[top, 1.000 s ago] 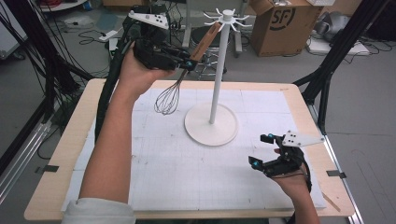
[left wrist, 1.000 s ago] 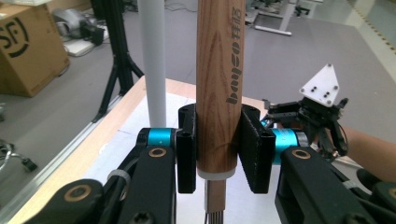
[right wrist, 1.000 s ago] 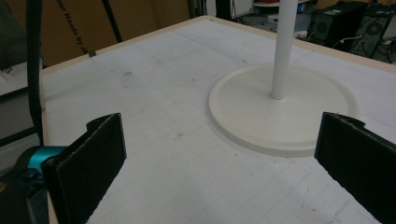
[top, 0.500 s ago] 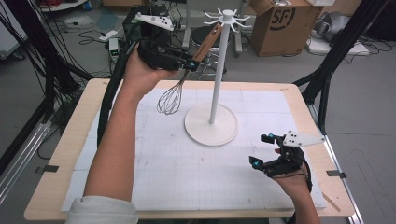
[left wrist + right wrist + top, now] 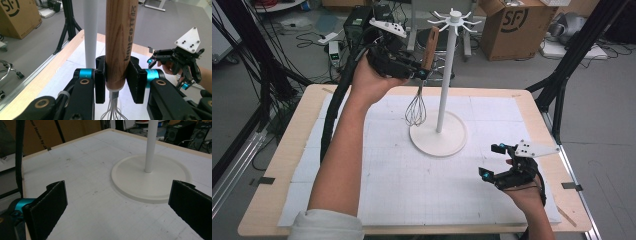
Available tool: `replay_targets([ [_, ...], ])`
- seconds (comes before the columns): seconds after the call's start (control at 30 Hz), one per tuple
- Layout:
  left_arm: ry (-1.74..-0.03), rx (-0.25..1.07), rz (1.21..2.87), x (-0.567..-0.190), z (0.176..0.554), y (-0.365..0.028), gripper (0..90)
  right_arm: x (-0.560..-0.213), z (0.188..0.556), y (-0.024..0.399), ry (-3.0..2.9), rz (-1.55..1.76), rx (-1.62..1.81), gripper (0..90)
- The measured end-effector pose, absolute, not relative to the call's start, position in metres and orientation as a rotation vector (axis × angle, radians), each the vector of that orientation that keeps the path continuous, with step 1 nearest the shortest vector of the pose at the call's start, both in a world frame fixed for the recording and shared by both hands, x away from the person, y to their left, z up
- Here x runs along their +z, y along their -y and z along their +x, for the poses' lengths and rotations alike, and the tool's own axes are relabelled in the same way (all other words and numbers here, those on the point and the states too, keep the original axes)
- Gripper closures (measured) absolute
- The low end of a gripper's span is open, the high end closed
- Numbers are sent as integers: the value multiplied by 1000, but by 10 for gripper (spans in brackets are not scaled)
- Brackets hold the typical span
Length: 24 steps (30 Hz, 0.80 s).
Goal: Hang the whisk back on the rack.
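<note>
Aloft, the left tongs (image 5: pixel 117 80) clamp the whisk (image 5: pixel 118 42) handle beside the stand (image 5: pixel 443 90); right tongs (image 5: pixel 120 207) gape empty.

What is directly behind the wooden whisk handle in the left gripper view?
The white stand pole rises just behind the handle, with table edge and grey floor beyond. The handle covers the pole's right side.

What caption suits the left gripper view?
Left gripper clamps wooden-handled wire whisk beside white stand pole.
</note>
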State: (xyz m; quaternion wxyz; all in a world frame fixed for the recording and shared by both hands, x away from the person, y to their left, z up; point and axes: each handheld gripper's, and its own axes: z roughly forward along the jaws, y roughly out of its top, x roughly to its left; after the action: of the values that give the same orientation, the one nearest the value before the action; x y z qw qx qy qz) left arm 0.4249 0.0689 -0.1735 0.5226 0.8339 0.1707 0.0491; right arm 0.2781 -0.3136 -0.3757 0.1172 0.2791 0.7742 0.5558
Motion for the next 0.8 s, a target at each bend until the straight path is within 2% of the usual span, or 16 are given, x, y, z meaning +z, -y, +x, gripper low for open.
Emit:
replay_targets([
  [0.8, -402, 129, 2048, -164, 438, -46, 707, -377, 280, 317, -2258, 819, 1653, 8],
])
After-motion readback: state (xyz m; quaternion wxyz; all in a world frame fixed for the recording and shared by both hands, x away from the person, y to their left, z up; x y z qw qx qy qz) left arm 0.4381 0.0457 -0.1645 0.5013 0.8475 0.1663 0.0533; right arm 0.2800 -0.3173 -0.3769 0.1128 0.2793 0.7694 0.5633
